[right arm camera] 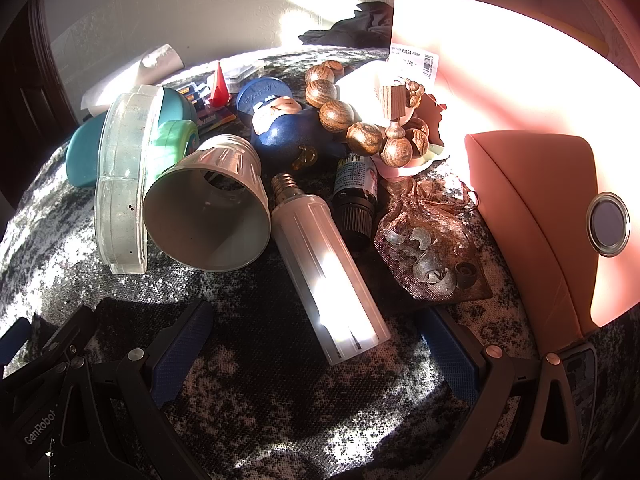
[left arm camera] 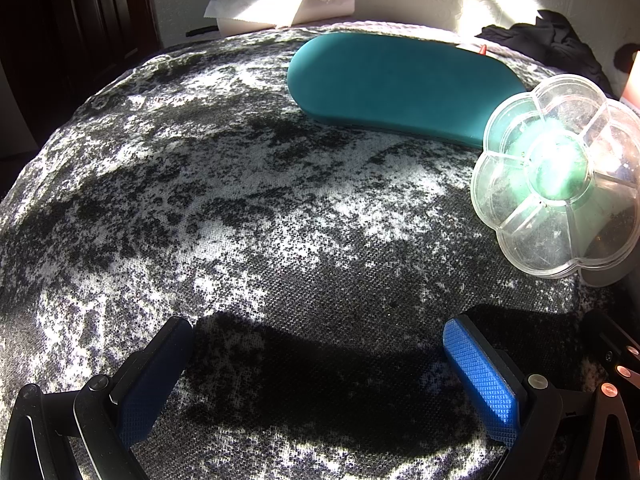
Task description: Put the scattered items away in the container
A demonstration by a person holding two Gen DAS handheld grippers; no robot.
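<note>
Both grippers spread wide, holding nothing.
The right gripper (right arm camera: 316,356) faces the white bulb (right arm camera: 326,266); the left gripper (left arm camera: 318,376) hovers over mottled cloth (left arm camera: 240,208).

On a mottled black-and-white cloth (right arm camera: 280,420) lie one white tubular LED bulb (right arm camera: 326,276), one grey cone-shaped lamp housing (right arm camera: 208,208), one clear flower-shaped plastic box (left arm camera: 560,176), one teal oblong case (left arm camera: 400,84), one dark small bottle (right arm camera: 355,196), one brown mesh pouch (right arm camera: 428,244) — and at least six round wooden beads (right arm camera: 336,116), one red cone (right arm camera: 219,86), one pink box (right arm camera: 540,208).
</note>
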